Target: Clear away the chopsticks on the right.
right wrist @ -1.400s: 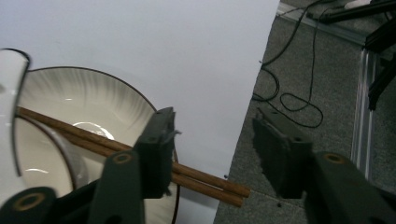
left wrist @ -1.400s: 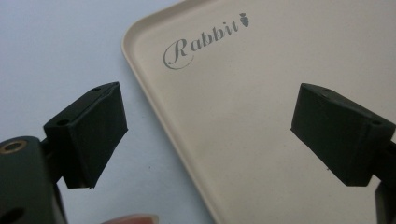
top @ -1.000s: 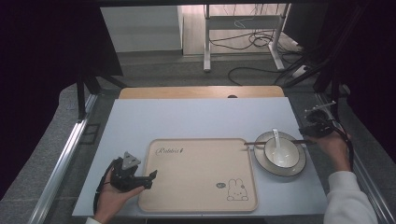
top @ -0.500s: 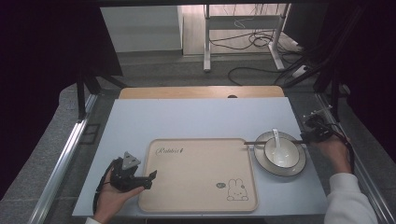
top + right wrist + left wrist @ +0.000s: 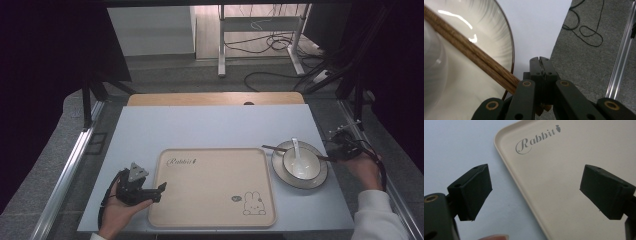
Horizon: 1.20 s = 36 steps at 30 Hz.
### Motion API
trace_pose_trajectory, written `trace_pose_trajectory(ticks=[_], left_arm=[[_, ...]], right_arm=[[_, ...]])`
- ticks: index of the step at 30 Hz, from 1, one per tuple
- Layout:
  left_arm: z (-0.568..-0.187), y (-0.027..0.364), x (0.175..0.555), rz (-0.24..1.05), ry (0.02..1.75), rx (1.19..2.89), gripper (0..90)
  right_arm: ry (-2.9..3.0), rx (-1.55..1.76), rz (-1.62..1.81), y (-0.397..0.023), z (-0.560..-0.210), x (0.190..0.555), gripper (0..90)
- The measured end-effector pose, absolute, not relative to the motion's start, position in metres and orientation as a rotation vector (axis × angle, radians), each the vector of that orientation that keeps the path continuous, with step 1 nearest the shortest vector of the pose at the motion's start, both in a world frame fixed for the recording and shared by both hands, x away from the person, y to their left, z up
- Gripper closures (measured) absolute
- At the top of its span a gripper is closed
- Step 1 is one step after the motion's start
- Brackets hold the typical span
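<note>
- Pale blue table (image 5: 210, 130) carries a beige tray (image 5: 212, 187); beside it a bowl (image 5: 299, 165) sits on a plate (image 5: 317, 177).
- Right gripper (image 5: 336, 152) pinches wooden chopsticks (image 5: 471, 56) lying across the plate, now slightly lower and nearer the rim than before.
- Left gripper (image 5: 536, 192) is unchanged, jaws spread over the tray's edge.

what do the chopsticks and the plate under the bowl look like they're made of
Chopsticks: brown wood, matte, with visible lengthwise grain; the right tongs are shut on their ends. Plate: probably glazed ceramic, glossy off-white with bright light reflections, fine radial streaks and a dark rim line. Melamine can't be ruled out.
</note>
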<state>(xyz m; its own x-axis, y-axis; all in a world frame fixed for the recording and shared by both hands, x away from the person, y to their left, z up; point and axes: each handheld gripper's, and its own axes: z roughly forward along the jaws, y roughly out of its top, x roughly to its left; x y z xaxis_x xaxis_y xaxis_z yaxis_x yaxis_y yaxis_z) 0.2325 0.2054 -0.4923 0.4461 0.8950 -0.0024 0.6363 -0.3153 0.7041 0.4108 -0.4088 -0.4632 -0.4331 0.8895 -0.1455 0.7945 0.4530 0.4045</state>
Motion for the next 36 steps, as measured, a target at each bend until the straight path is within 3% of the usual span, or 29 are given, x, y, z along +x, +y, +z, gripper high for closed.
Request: trace_pose_trajectory(ticks=[18,36], left_arm=[[-0.492,0.205,0.233,0.528,1.279,2.064,10.6],[-0.493,0.207,0.233,0.531,1.278,2.063,10.6]], right_arm=[[2.378,1.346,0.513,-0.400,-0.438,0.385,88.7],[2.451,1.304,0.470,-0.387,-0.450,0.388,88.6]])
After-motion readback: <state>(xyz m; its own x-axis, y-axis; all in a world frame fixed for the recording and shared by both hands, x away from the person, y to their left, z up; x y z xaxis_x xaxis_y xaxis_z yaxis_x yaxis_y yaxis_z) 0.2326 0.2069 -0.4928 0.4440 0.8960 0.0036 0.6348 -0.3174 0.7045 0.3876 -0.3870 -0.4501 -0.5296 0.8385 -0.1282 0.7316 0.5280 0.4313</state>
